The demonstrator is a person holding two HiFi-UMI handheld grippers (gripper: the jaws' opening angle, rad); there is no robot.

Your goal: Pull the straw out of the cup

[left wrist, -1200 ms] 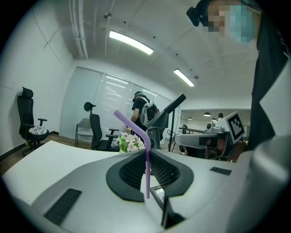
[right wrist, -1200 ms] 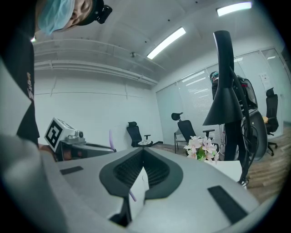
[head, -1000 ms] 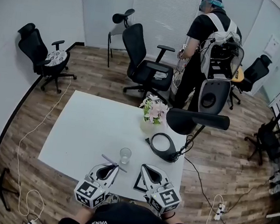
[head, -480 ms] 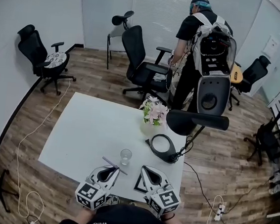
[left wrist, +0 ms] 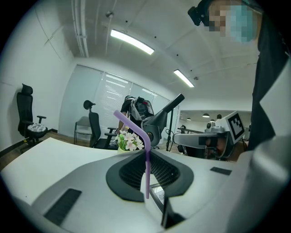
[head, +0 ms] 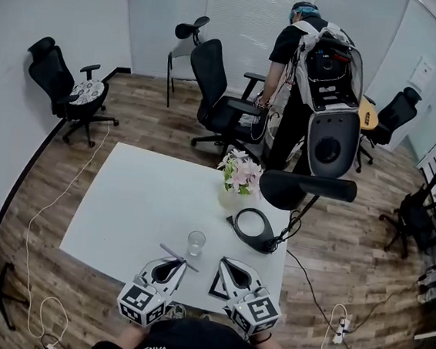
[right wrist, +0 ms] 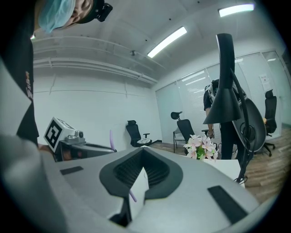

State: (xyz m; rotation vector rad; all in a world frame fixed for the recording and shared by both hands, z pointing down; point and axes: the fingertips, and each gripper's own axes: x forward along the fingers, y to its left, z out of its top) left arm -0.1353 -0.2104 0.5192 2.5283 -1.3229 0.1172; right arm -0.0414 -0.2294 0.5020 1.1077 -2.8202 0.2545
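Now, the left gripper [head: 178,262] has its jaws pinched narrow on the purple straw [left wrist: 147,173]. It grips the long straight leg, which stands upright between the jaws. The bend sits just above the jaw tips and the short end kicks off up and to the left. From the head view the straw lies crosswise at the tips and looks clear of the cup [head: 195,243]. That cup stands just ahead of the tips, a touch to the right.

The right gripper [head: 223,262] sits alongside with its jaws together and apparently nothing in them. A purple sliver shows low by its jaw gap, but I can't say what it is.

On handling, I'd call the straw feather-light and thin-walled. It is smooth plastic that could slide through the pads, and it would crush if squeezed hard. The accordion bend is the floppy bit, so the straight leg below it is the right place to hold, and that's where the grip is. The cup looks like clear glass, light enough to tip if the straw drags on its rim.

The count is one straw, one cup and two grippers. Farther out on the white table [head: 138,200] stands one bunch of flowers [head: 240,172]. Beyond that are one standing person [head: 298,77] and at least four office chairs.
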